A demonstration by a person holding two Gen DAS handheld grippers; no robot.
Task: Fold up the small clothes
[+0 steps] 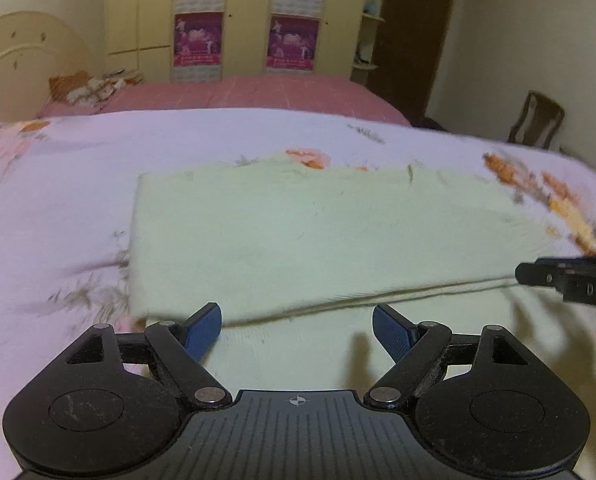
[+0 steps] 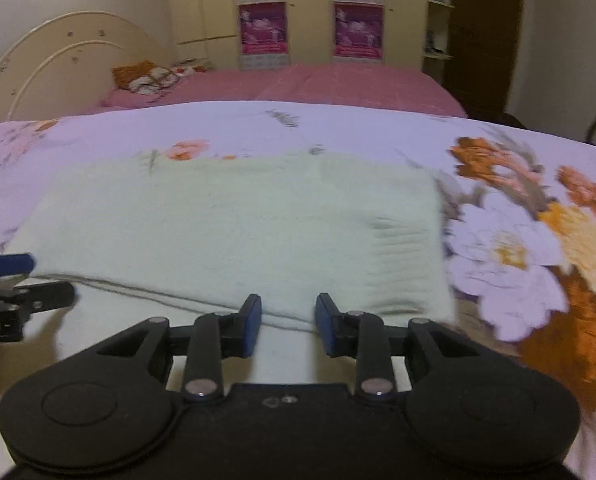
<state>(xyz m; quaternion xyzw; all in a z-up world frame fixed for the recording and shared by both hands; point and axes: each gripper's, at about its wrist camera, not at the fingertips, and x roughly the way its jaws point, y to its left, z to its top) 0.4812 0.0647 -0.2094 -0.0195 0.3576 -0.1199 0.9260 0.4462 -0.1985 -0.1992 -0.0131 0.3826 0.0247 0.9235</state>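
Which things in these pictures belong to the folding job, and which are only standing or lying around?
Part of the job:
- pale green garment, folded over, on the floral bedspread
- left gripper, open, empty
- right gripper, open, empty

Only lying about:
- orange patterned pillow
- wooden chair
- purple posters on the wardrobe

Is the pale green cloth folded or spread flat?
Folded: the cloth has an upper layer whose edge crosses a lower layer near the fingers.

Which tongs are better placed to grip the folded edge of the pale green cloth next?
Probably the right tongs: the folded edge of the pale green cloth runs between their open pads. The left tongs, open wider, sit just short of it.
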